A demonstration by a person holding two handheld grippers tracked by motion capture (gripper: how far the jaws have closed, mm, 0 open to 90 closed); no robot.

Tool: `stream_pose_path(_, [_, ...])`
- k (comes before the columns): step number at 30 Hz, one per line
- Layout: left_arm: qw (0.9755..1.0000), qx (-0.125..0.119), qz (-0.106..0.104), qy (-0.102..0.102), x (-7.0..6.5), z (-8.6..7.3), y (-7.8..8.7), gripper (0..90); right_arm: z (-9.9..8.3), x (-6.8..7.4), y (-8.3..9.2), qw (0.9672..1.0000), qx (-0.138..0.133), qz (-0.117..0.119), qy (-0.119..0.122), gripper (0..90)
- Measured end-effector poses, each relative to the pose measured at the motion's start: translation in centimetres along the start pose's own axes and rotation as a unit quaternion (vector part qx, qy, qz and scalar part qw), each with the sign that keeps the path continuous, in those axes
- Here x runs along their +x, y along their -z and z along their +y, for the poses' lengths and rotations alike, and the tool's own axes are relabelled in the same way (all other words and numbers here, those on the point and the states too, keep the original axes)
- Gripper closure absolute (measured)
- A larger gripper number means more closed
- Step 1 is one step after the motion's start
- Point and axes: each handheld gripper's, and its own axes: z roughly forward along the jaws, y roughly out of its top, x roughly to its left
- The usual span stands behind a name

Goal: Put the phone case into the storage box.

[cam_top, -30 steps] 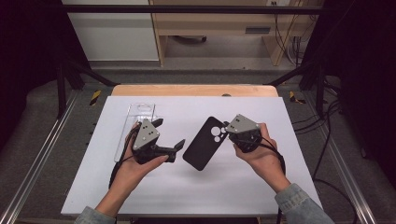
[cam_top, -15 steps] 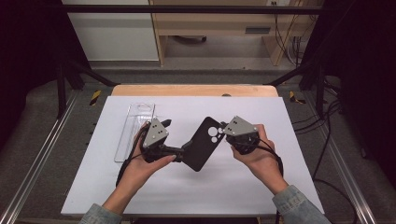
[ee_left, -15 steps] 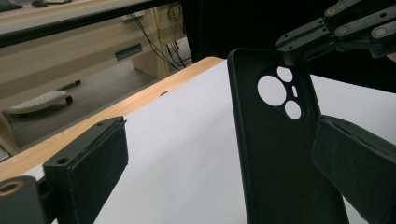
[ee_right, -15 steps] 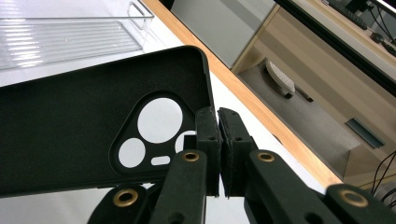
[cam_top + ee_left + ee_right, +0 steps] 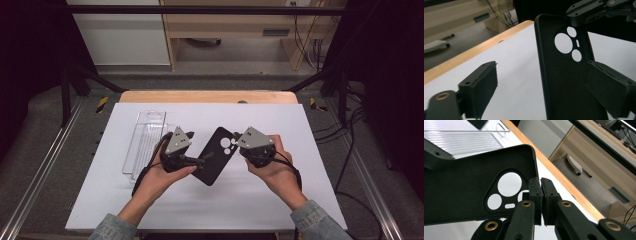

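**2 hand-held grippers meeting at the centre of the frame**

In the high view, both forearms rise from the bottom edge and angle inward. The left gripper (image 5: 204, 161) sits just left of centre, its 2 black jaws pointing right; they stand apart and have just been closing, with a phone case (image 5: 216, 155) between them. The right gripper (image 5: 238, 145), just right of centre in the right hand (image 5: 270, 165), has its jaws pinched tight on that case's upper edge.

No words, brands or numbers can be read anywhere; the yellow-and-black striped markers (image 5: 101, 103) at the left and right frame edges perhaps count as warning signs.
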Motion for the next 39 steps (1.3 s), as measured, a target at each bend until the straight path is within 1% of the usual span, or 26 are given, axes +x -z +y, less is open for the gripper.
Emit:
stream_pose_path(1, [1.0, 0.001, 0.0, -0.001, 0.0, 0.0, -0.1, 14.9, 0.0, 0.0, 0.0, 1.0, 0.001, 0.0, 0.003, 88.0])
stream_pose_path(3, [0.9999, 0.01, -0.004, -0.012, -0.1, 0.0, -0.4, 24.0, 0.0, 0.1, 0.1, 1.0, 0.0, -0.001, 0.004, 88.0])
stream_pose_path(5, [0.9998, 0.014, -0.007, -0.012, -0.1, 0.0, -0.7, 26.9, 0.0, 0.1, 0.1, 1.0, 0.0, -0.003, 0.007, 88.0])
stream_pose_path(6, [0.9998, 0.014, -0.008, -0.01, -0.1, 0.0, -0.8, 31.0, 0.0, 0.1, 0.1, 1.0, 0.0, -0.003, 0.008, 88.0])
stream_pose_path(8, [0.9998, 0.018, -0.01, -0.005, -0.2, 0.2, -1.0, 34.9, 0.0, 0.2, 0.1, 0.9999, 0.0, -0.004, 0.009, 88.0])
stream_pose_path(10, [0.9996, 0.023, -0.016, -0.005, -0.3, 0.4, -1.2, 40.4, 0.0, 0.2, 0.1, 0.9999, 0.0, -0.004, 0.013, 88.0])
stream_pose_path(12, [0.9995, 0.026, -0.018, -0.007, -0.3, 0.6, -1.3, 43.1, 0.0, 0.2, 0.2, 0.9999, 0.0, -0.005, 0.014, 87.9])
stream_pose_path(13, [0.9994, 0.027, -0.02, -0.008, -0.3, 0.7, -1.4, 46.0, 0.0, 0.2, 0.2, 0.9999, 0.0, -0.005, 0.015, 88.0])
stream_pose_path(16, [0.9992, 0.033, -0.022, -0.004, -0.2, 1.0, -1.5, 51.0, 0.0, 0.2, 0.3, 0.9998, 0.0, -0.004, 0.021, 88.0])
stream_pose_path(21, [0.9987, 0.046, -0.021, -0.005, 0.0, 1.3, -1.7, 56.1, 0.1, 0.2, 0.3, 0.9997, 0.0, -0.005, 0.024, 87.9])
stream_pose_path(22, [0.9986, 0.049, -0.02, -0.002, 0.1, 1.3, -1.8, 57.5, 0.2, 0.2, 0.3, 0.9997, -0.001, -0.005, 0.024, 87.9])
stream_pose_path(27, [0.9979, 0.054, -0.031, 0.016, 0.5, 1.2, -1.7, 66.2, 0.2, 0.3, 0.3, 0.9995, -0.001, -0.007, 0.032, 87.9])
stream_pose_path(30, [0.9976, 0.054, -0.04, 0.019, 0.6, 1.2, -1.7, 72.8, 0.2, 0.3, 0.2, 0.9994, -0.001, -0.007, 0.035, 88.0])
stream_pose_path(31, [0.9975, 0.053, -0.042, 0.023, 0.7, 1.3, -1.7, 74.9, 0.3, 0.4, 0.2, 0.9993, -0.002, -0.007, 0.035, 87.9])
stream_pose_path(35, [0.997, 0.058, -0.039, 0.033, 1.0, 1.3, -1.6, 79.2, 0.4, 0.6, 0.2, 0.9992, -0.003, -0.009, 0.039, 87.7])
stream_pose_path(38, [0.9972, 0.056, -0.026, 0.042, 1.2, 1.2, -1.5, 84.6, 0.5, 0.8, 0.1, 0.999, -0.004, -0.007, 0.045, 87.3])
stream_pose_path(39, [0.9972, 0.057, -0.023, 0.044, 1.2, 1.2, -1.5, 84.9, 0.5, 0.9, 0.0, 0.9989, -0.005, -0.007, 0.047, 87.3])
